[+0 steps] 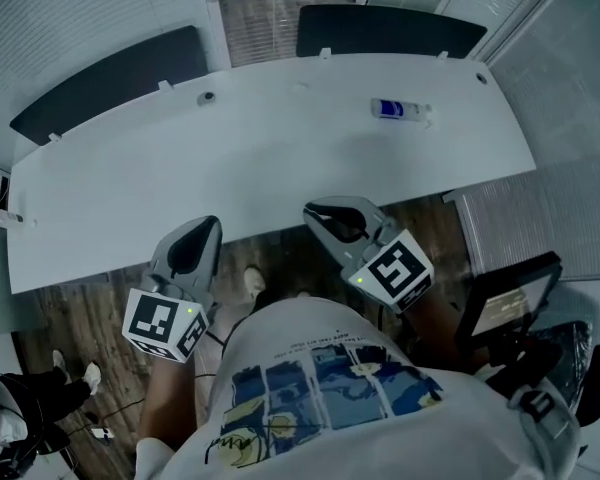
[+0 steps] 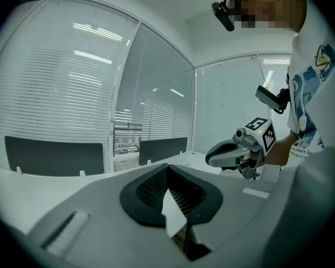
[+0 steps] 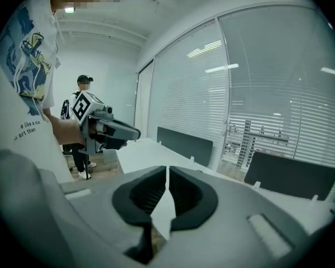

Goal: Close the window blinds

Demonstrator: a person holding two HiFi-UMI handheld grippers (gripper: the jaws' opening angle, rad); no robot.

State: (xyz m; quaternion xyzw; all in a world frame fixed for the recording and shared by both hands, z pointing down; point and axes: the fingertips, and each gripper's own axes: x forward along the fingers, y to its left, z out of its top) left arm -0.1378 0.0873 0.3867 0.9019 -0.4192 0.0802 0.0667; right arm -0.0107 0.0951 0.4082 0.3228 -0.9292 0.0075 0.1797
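Observation:
Slatted window blinds (image 2: 72, 88) hang over the glass wall beyond the desk. They show again in the right gripper view as blinds (image 3: 268, 94), and along the top of the head view as blinds (image 1: 60, 18). One narrow pane (image 1: 275, 18) lets the outside show between its slats. My left gripper (image 1: 208, 223) is held at the desk's near edge, well short of the blinds. Its black pads (image 2: 156, 186) meet at the tip with nothing between them. My right gripper (image 1: 315, 211) is beside it at the same edge, its jaws shut and empty too (image 3: 167, 169).
A long white desk (image 1: 280, 148) lies between me and the windows. Two dark partition panels (image 1: 110, 78) (image 1: 390, 30) stand on its far edge. A small bottle with a blue label (image 1: 395, 110) lies on it. A black chair (image 1: 510, 308) is at my right. Another person (image 3: 82, 121) stands behind.

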